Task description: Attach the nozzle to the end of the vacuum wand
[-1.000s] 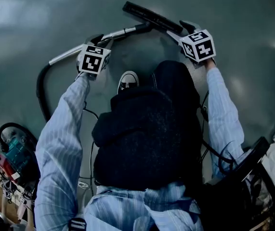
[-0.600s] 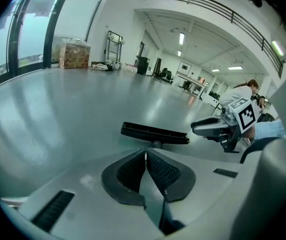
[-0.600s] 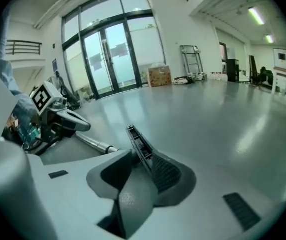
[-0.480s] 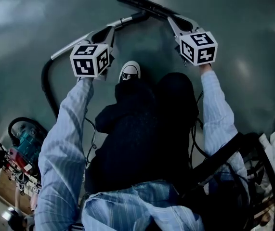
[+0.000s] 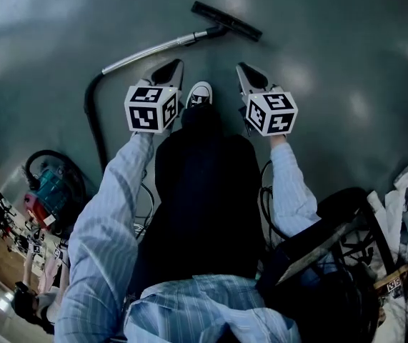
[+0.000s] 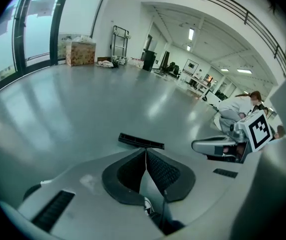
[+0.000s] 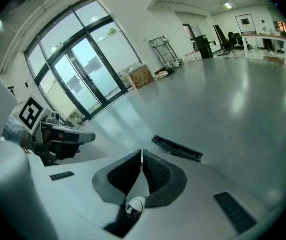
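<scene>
The black floor nozzle (image 5: 226,21) lies on the grey floor, joined to the silver vacuum wand (image 5: 153,49), which runs down-left into a black hose (image 5: 95,123). Both grippers hang well above the floor, near the person's shoe (image 5: 199,93), apart from wand and nozzle. My left gripper (image 5: 178,64) is shut with nothing between its pads. My right gripper (image 5: 240,68) is shut and empty too, its jaws having just closed. The nozzle (image 6: 140,141) shows beyond the left jaw tips, and as the same nozzle (image 7: 177,148) beyond the right ones.
The vacuum body (image 5: 46,188) sits at the lower left by the hose. A dark chair and clutter (image 5: 346,263) fill the lower right. In the left gripper view a cardboard box (image 6: 80,52) and a trolley (image 6: 120,44) stand far off by the windows.
Both grippers have let go of the wand and nozzle, shut, and risen toward the person. The wand with nozzle now lies alone on the floor.
</scene>
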The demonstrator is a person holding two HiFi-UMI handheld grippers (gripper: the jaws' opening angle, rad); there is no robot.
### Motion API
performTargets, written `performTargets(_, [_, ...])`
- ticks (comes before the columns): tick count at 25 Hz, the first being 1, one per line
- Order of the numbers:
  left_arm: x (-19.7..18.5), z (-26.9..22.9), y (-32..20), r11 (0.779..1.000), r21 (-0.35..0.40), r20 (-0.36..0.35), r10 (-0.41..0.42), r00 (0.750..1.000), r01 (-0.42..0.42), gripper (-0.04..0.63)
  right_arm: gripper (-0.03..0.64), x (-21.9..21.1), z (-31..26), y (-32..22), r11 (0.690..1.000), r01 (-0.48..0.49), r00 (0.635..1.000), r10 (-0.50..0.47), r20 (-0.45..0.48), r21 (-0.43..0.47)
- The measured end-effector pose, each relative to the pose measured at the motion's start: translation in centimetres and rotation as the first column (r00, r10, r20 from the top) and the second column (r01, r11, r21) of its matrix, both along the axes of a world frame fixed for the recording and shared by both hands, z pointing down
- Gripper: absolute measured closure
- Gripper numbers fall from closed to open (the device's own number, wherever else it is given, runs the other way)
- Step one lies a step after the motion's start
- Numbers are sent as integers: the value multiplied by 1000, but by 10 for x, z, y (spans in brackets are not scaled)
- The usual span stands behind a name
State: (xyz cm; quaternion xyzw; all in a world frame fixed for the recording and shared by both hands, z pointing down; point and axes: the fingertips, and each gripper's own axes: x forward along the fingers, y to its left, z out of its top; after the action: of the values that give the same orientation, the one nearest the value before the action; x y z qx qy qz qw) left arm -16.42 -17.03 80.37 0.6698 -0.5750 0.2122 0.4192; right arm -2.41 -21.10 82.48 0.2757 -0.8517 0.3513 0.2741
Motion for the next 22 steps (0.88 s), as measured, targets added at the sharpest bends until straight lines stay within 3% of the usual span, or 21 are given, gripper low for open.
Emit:
performTargets(4, [1, -98, 20, 1000, 4, 6, 1, 1000, -1, 583, 598, 5, -96, 23, 998, 58, 997, -57, -59, 14])
performTargets(10, [19, -246, 28, 998, 53, -8, 29, 1000, -28, 583, 598, 13, -262, 7, 993, 83, 994, -77, -73, 88])
performTargets(17, [42, -367, 48, 995, 87, -102, -44, 994, 53, 583, 598, 11, -399, 17, 996, 2, 1000, 0, -24, 94])
performTargets(22, [68, -440, 69, 987, 145, -139, -48, 989, 68, 583, 598, 27, -475, 48, 993, -24, 1000, 21, 23, 117])
